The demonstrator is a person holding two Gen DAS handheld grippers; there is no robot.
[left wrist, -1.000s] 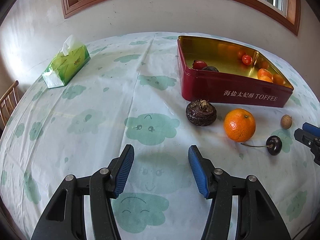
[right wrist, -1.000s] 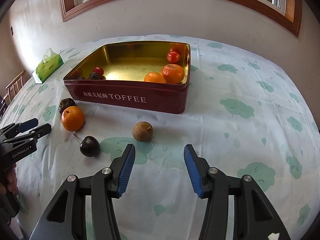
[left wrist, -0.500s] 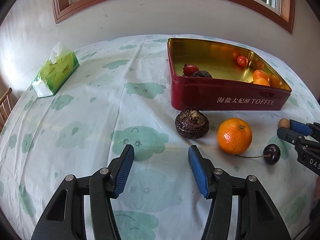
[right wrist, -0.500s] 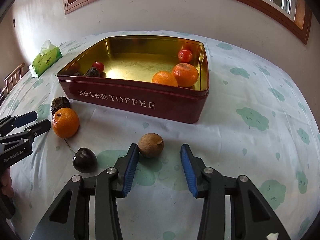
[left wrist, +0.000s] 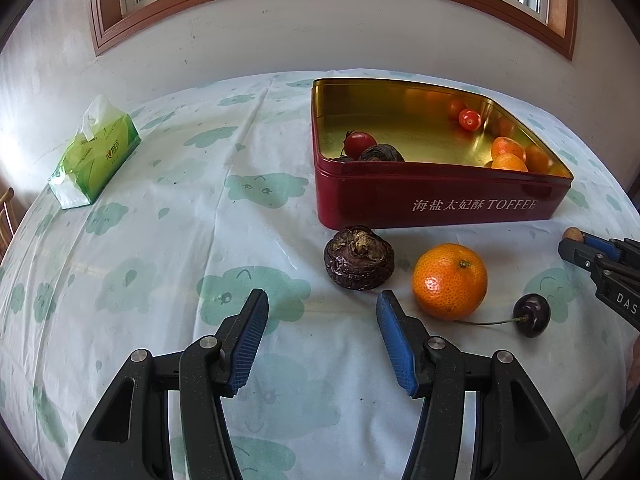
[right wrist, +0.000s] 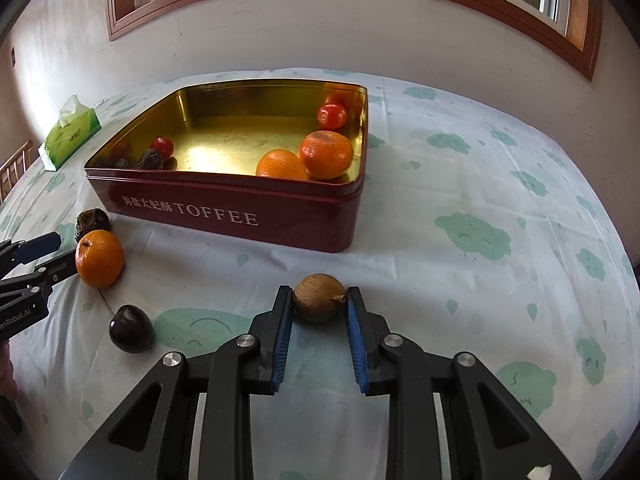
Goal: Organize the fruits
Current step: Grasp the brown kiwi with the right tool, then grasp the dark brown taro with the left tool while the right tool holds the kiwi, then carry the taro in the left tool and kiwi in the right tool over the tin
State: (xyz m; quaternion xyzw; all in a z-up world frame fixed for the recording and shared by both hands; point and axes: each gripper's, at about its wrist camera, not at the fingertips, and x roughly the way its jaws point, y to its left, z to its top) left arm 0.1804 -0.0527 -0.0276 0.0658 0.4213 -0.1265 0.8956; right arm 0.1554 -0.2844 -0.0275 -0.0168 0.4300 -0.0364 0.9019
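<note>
Now clamped: right claw [right wrist: 319,309] pinched on the small brown fruit [right wrist: 319,298], both blue pads [right wrist: 283,334] pressed to its sides, fruit resting on the worktop [right wrist: 460,288] just in front of the red toffee tin [right wrist: 256,216]. Left claw [left wrist: 322,340] spread apart and empty, hanging over the cloth short of the dark wrinkled fruit [left wrist: 359,259]. Beside that, toward the right-hand edge, an orange [left wrist: 450,281] and a dark cherry [left wrist: 531,315] on its stem, all three close to the tin's front wall. Already inside the tin: two oranges [right wrist: 308,158] at its right corner, a red tomato [right wrist: 332,115] behind them, another tomato [right wrist: 162,147] and dark fruit [right wrist: 151,160] at its left corner. Tissue pack [left wrist: 94,156] well off toward the far left edge.

Probably the moment to lift. Best done straight up first, clear of the cloth, with no extra squeeze: round, hard-looking shell, likely to pop out forward if pinched off centre. Grip appears to sit across the widest part, which should hold. Then over the tin's near rim with room to spare, lowered close to the gold floor beside an open patch, and released gently so nothing rolls into the oranges.
</note>
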